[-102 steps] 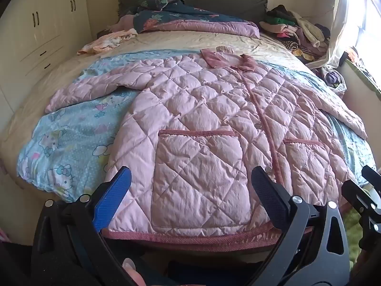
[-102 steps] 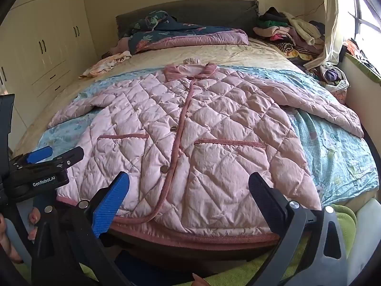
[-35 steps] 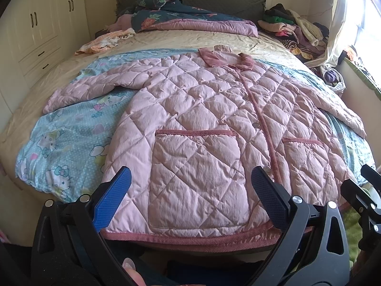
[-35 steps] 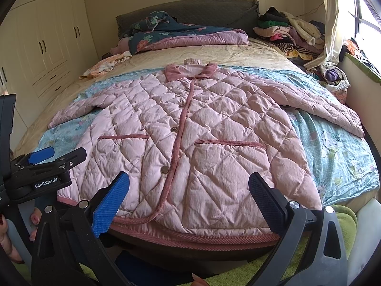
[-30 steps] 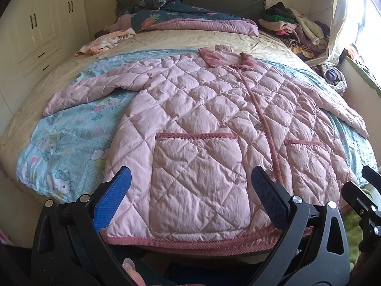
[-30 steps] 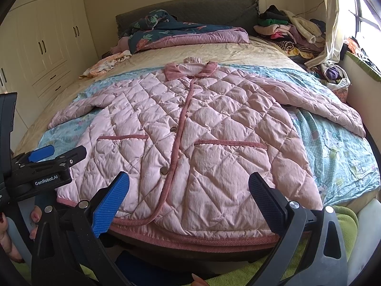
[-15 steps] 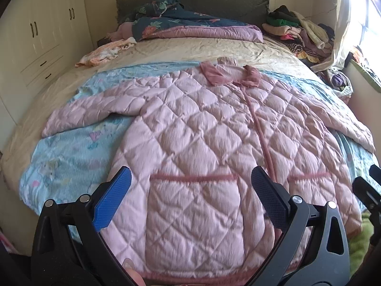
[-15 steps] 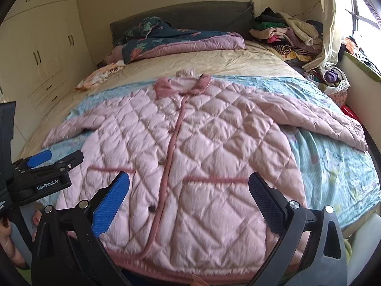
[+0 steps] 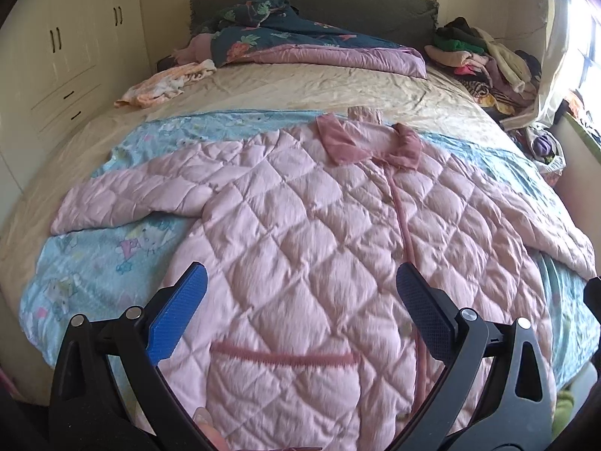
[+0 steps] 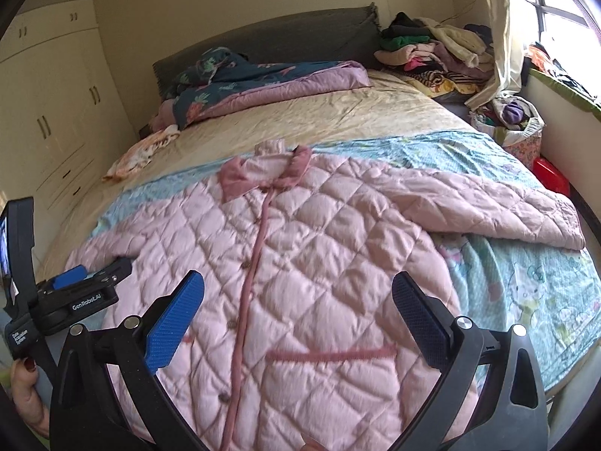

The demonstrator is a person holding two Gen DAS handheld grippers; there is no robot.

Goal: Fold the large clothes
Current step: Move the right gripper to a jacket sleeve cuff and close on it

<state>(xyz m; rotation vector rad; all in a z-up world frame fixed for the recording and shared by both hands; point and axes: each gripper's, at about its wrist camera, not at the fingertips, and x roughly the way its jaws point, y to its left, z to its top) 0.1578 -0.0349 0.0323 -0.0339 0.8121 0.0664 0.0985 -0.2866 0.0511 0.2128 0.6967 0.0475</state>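
Coat (image 9: 300,233) flat on bed (image 9: 300,90), buttoned front up, collar far from me, long axis straight ahead; my left gripper (image 9: 300,300) and right gripper (image 10: 298,298) both spread wide, empty, over the lower front, each nearest its own sleeve.

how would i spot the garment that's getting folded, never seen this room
Look at the bed, near end, on the blue cartoon-print sheet. The pink quilted coat lies flat there, sleeves spread; only it has a darker pink collar and a buttoned front.
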